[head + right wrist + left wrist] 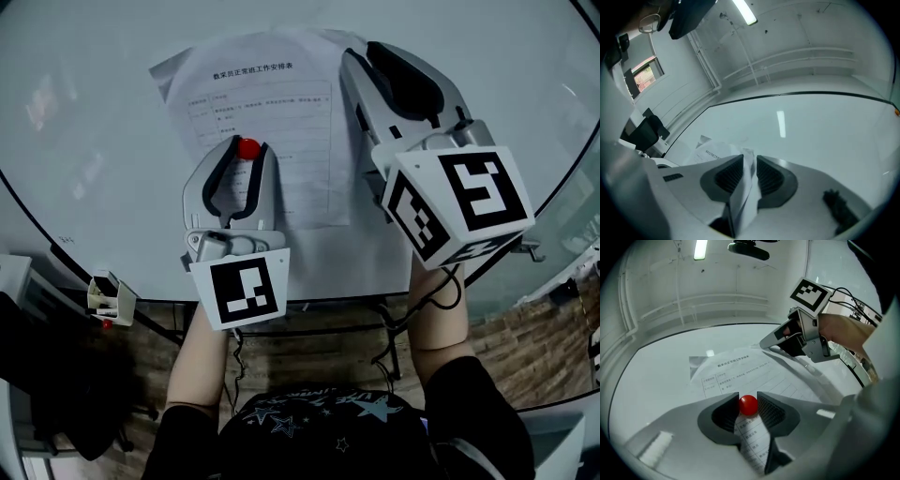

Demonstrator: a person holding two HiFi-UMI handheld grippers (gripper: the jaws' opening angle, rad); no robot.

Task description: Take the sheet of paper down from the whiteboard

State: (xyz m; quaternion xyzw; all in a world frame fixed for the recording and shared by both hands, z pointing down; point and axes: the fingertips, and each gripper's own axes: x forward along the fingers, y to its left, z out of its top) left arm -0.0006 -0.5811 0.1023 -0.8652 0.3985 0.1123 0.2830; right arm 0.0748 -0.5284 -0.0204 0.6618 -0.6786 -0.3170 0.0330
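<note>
A printed sheet of paper point(267, 103) lies flat against the whiteboard point(94, 141), pinned by a small red magnet point(248, 148) near the sheet's middle. My left gripper point(247, 143) has both pads against that red magnet point(748, 405), one on each side. My right gripper point(359, 52) is at the sheet's upper right edge. In the right gripper view its jaws point(749, 161) are shut on a lifted fold of the paper point(749, 183), which bows off the board there. From the left gripper view the right gripper point(764, 342) shows at the paper's point(740, 369) far edge.
The whiteboard's dark lower frame point(328, 305) runs below both grippers. A small white clip-like object point(108, 298) sits at the board's lower left edge. The person's forearms point(202, 356) reach up from below, over a wood-pattern floor point(525, 347).
</note>
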